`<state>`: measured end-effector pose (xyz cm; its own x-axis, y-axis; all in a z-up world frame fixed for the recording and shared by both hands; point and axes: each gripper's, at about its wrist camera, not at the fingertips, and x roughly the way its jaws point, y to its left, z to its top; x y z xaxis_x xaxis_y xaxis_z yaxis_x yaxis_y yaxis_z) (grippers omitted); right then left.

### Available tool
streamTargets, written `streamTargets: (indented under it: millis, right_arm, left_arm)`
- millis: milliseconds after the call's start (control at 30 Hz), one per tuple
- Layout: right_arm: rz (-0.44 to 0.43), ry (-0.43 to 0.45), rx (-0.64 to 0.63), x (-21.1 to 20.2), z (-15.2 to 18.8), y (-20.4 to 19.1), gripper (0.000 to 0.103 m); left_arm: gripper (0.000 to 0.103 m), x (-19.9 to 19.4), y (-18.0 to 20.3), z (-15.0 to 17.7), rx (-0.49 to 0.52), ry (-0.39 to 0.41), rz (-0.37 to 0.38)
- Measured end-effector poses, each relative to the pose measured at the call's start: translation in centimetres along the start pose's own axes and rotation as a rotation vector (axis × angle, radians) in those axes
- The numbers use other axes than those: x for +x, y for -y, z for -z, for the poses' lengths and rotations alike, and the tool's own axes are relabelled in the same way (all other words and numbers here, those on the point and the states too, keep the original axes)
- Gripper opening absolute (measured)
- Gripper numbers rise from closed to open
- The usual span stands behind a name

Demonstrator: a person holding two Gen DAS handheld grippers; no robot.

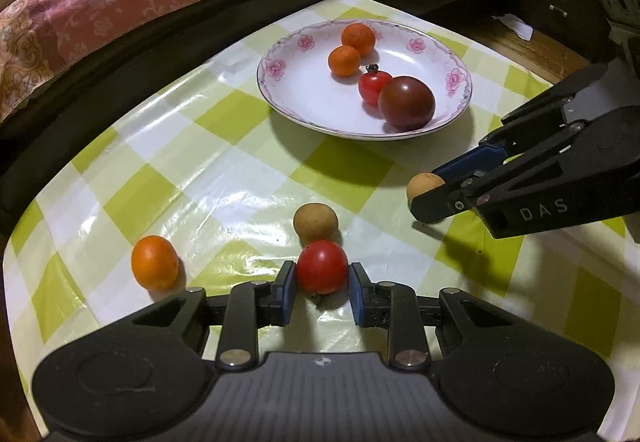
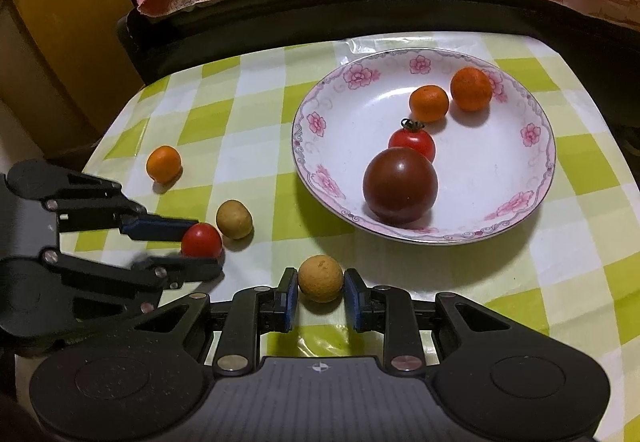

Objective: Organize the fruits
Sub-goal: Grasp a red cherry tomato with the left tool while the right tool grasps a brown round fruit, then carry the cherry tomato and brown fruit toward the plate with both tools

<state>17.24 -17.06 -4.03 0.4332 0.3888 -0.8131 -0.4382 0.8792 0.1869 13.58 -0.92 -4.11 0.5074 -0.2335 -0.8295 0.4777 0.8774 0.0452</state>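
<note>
We have our left claw (image 1: 322,284) closed on a small red tomato (image 1: 322,266) that sits on the bench (image 1: 224,169), and our right claw (image 2: 320,294) closed on a tan, rough-skinned round fruit (image 2: 321,278), also down on the bench, so both fruits are pinched between blue pads at about their widest part. The plate (image 2: 536,177) lies beyond them and already carries two small oranges, a red tomato with its stalk and a large dark tomato; on the bench a loose orange (image 1: 154,262) and a second tan fruit (image 1: 315,222) wait, the latter touching or just behind our red tomato. To do this step well, we judge that we should lift straight up before we travel, so that the red tomato does not nudge its tan neighbour into a roll, and bring one claw in at a time to bare spots of the plate. The tomato skin is smooth, glossy and soft, so we want a light squeeze; the tan fruit looks dry and matte and should grip more surely. The checked cover shines like slick plastic, and the glazed, floral-rimmed plate slopes inward, so round fruit will roll: we set down low.
</note>
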Motion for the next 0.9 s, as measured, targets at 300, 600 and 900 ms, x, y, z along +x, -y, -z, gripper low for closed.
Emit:
streamTargets:
  millis: [300, 600, 900]
  right_arm:
    - [0.006, 0.003, -0.005, -0.2, 0.1, 0.2, 0.023]
    - [-0.007, 0.01, 0.003, -0.9, 0.1, 0.4, 0.023]
    - [-0.008, 0.028, 0.018, -1.8, 0.0, 0.8, 0.023]
  left_arm:
    - [0.034, -0.2, 0.2, 0.0, 0.009, -0.008, 0.009]
    - [0.034, -0.7, 0.3, -0.7, 0.007, 0.017, 0.021]
    - [0.034, -0.9, 0.4, -1.6, 0.005, 0.042, 0.019]
